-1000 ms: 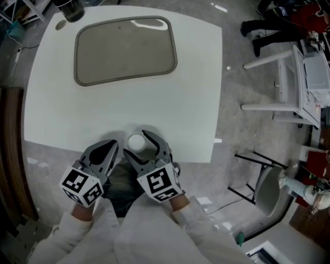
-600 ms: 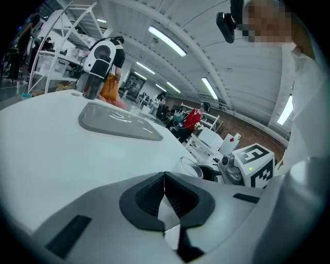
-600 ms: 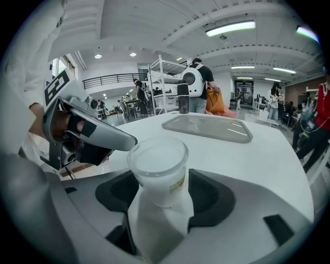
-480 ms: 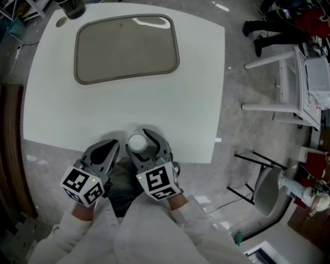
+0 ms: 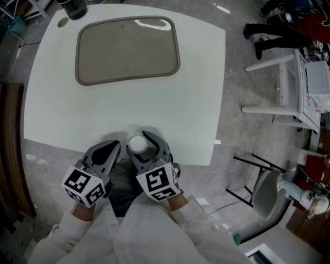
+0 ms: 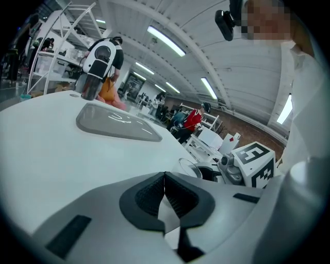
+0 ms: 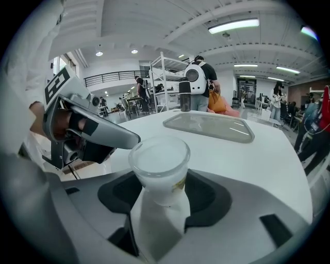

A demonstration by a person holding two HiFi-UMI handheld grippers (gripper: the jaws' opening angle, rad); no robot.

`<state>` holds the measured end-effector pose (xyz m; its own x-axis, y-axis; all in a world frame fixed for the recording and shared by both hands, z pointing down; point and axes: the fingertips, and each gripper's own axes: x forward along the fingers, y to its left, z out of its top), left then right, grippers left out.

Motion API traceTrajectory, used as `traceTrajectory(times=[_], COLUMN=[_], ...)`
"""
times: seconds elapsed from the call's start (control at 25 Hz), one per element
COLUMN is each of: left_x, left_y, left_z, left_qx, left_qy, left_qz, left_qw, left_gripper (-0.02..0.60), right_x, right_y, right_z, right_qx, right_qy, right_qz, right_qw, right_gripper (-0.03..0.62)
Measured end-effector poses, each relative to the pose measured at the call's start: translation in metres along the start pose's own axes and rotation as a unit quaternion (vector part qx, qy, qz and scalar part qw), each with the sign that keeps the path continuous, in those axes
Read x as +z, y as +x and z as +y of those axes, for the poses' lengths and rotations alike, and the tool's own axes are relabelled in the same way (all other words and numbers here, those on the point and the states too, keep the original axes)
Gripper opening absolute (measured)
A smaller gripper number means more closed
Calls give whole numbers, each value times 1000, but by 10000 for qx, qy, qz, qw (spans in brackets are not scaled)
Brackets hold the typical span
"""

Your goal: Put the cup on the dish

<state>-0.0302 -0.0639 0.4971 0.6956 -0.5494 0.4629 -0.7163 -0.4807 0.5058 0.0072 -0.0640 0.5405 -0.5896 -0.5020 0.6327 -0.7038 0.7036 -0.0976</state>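
Note:
A small white cup [image 5: 137, 144] stands upright near the front edge of the white table [image 5: 124, 108]. My right gripper [image 5: 139, 140] straddles it, with a jaw on either side. The jaws are closing; in the right gripper view the cup [image 7: 160, 160] fills the gap between the dark pads, and I see no clear squeeze. The dish [image 5: 128, 49], a grey rounded-rectangle tray, lies empty at the far side of the table [image 7: 209, 126]. My left gripper [image 5: 114, 144] hovers just left of the cup, shut and empty, its pads meeting [image 6: 165, 193].
A dark appliance [image 5: 72, 7] stands at the table's far-left corner, beyond the dish. White furniture [image 5: 289, 87] and a chair frame [image 5: 258, 175] stand on the floor to the right. A dark wooden panel [image 5: 10, 154] runs along the left side.
The right gripper's jaws have drawn in a little around the cup. The cup, the dish and the left gripper stay where they were.

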Motion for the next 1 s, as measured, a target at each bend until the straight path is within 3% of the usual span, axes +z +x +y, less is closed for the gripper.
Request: traceTrajectory(times=[0.32,1.0], left_x=[12,79], left_y=[-2,5], left_z=[1,-30], left_qx=[115,308], left_qy=[62,638], left_qz=[-157,-719], left_qw=[9998,9949], left_gripper=[9,9], right_x=[10,94], right_y=[-7,-58], right_z=[-3,-49], right_qx=[151,84], right_qy=[-65,-616], right_qz=[-32,-844], right_qw=[9999,9945], right_gripper=[265,265])
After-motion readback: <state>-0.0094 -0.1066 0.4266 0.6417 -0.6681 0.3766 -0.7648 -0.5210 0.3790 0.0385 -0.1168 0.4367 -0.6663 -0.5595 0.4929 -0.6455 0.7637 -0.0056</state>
